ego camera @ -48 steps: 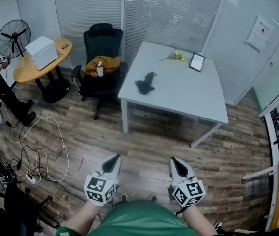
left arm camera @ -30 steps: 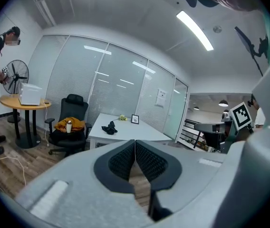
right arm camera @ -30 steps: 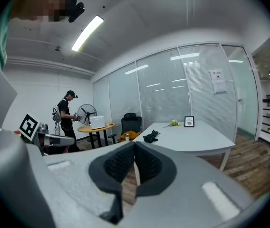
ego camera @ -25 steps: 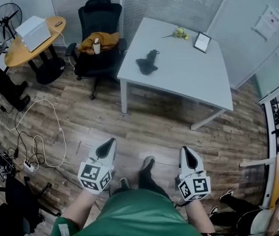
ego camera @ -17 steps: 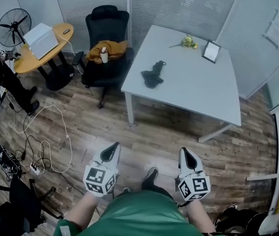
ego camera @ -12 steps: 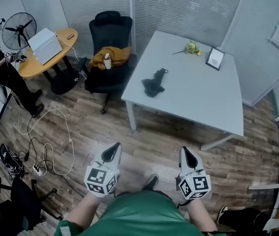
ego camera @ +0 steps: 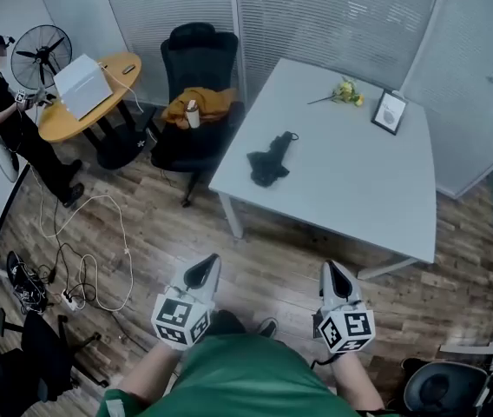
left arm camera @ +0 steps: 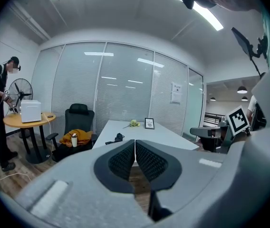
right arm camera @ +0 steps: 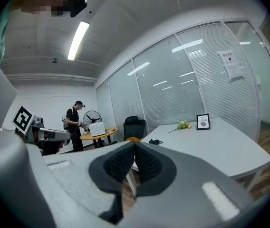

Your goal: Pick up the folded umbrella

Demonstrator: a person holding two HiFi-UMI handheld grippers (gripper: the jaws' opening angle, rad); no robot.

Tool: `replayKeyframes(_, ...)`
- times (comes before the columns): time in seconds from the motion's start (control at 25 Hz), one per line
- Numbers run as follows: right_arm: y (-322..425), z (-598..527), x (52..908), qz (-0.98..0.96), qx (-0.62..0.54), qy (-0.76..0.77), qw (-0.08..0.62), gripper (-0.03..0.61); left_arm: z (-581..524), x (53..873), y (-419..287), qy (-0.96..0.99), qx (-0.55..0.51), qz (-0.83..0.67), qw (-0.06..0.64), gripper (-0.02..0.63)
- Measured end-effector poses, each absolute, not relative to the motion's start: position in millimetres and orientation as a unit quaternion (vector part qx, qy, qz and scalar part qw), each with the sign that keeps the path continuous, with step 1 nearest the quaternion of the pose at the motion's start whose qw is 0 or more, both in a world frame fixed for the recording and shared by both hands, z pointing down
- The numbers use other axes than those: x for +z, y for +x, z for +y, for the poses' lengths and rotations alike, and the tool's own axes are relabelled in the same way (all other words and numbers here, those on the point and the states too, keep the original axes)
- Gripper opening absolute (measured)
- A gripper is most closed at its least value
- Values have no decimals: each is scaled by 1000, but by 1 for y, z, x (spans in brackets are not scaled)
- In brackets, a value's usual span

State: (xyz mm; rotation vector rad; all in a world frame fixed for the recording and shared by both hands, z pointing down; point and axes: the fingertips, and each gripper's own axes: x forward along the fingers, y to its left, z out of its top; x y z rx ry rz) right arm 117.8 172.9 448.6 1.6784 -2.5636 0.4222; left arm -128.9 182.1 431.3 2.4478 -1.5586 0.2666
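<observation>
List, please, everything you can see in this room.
table: one, white, centre
umbrella: one, black, on the table
flowers: one bunch, yellow, table's end
frame: one, dark, beside the flowers
chair: one, black, left of table
garment: one, orange, on the chair
cup: one, white, on the chair
round table: one, wooden, far left
box: one, white, on round table
fan: one, black, far left
person: one, in black, far left
left gripper: one, grey, bottom, shut
right gripper: one, grey, bottom, shut

black folded umbrella (ego camera: 268, 159), lying flat, on white table (ego camera: 359, 189)
</observation>
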Motion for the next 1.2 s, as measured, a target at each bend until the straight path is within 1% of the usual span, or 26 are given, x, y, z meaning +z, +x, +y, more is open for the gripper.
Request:
replayKeyframes(0.28,125,126,464,-814,143,561,39,3,112,455,-128,843,98,-514,129,14)
replayKeyframes(0.48,129,72,471,-787,140,599,56,3,32,476,-123,862,87,-476,151,14)
replayKeyframes(0.8,115,-38,439,-747,113,652,67,3,-102,488,-135,889,90,-409,184,14)
replayKeyframes(0.88,113,-60,436,-739,109,661,68,3,-129,491,-135,893,92,-400,182,14)
replayKeyframes(1.0,110,-84,437,-731,114,669,70,3,-160,501,-132,898,105,-387,181,14)
replayKeyframes(1.2,113,-114,447,-732,126,665,81,3,-196,517,-126,895,125,-378,201,14)
